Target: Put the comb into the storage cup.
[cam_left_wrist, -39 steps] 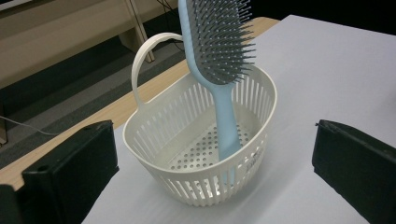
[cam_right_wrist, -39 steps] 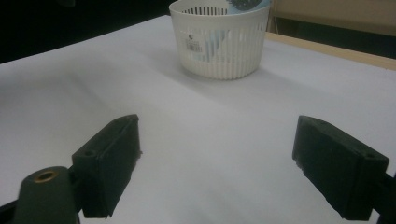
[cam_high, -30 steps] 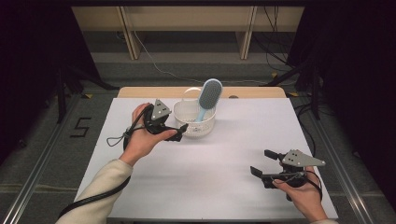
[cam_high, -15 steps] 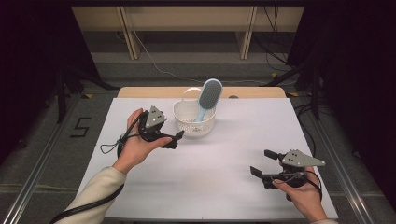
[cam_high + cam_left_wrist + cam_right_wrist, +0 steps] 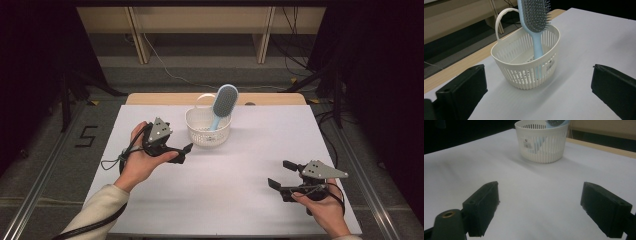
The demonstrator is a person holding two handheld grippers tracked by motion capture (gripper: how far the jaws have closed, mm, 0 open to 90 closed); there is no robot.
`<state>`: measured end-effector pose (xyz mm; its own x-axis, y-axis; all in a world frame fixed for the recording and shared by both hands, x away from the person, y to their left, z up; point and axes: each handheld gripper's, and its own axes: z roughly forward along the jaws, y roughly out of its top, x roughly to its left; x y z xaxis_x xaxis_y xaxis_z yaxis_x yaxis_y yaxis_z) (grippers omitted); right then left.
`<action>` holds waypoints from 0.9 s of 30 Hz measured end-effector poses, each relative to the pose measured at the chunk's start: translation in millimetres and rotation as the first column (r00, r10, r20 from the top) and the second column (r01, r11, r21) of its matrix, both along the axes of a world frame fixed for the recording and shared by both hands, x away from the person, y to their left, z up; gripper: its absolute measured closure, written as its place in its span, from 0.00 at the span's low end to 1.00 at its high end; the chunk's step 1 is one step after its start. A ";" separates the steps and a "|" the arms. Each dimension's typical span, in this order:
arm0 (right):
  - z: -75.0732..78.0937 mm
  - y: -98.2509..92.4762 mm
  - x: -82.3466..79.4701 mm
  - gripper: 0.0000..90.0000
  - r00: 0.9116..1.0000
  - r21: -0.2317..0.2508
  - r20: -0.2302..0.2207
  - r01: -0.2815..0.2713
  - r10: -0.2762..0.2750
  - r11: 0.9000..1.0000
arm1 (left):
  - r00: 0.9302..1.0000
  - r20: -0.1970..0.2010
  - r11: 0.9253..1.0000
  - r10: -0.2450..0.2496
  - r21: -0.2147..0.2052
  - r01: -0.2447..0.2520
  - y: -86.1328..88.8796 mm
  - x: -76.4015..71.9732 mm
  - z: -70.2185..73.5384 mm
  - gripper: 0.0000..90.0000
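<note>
Hairbrush point(image 5: 221, 106) stands handle-down in the basket point(image 5: 206, 134), bristled head tilted up-right.

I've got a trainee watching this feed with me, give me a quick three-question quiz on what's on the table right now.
1. True or false: the hairbrush lies flat on the table beside the basket.
2. Multiple choice: how do the jaws of the left gripper stand? A) shut on the basket's rim B) open and holding nothing C) shut on the brush handle
3. Fill in: the right gripper is open, over the white table cover, ____ from the basket than the left one.

Key
1. False: it stands in the basket, handle down, bristle head leaning out above the rim.
2. B
3. farther
</note>
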<state>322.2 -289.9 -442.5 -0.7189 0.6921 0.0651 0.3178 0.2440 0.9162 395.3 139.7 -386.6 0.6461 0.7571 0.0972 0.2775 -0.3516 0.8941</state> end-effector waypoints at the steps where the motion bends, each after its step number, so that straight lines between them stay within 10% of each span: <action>1: 0.0 0.0 0.0 0.18 1.000 0.001 -0.001 0.000 0.000 1.000 | 1.000 0.001 1.000 -0.001 -0.003 0.001 0.4 -1.0 -0.7 0.00; 27: 0.0 0.2 0.0 0.18 1.000 0.003 0.000 -0.001 0.001 1.000 | 1.000 0.006 0.999 -0.026 0.020 0.026 16.1 -20.4 -14.7 0.00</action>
<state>322.2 -289.7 -442.4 -0.7193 0.6915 0.0667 0.3174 0.2417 0.9170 375.0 155.8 -401.3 0.6649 0.7379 0.1161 0.2624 -0.3762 0.8886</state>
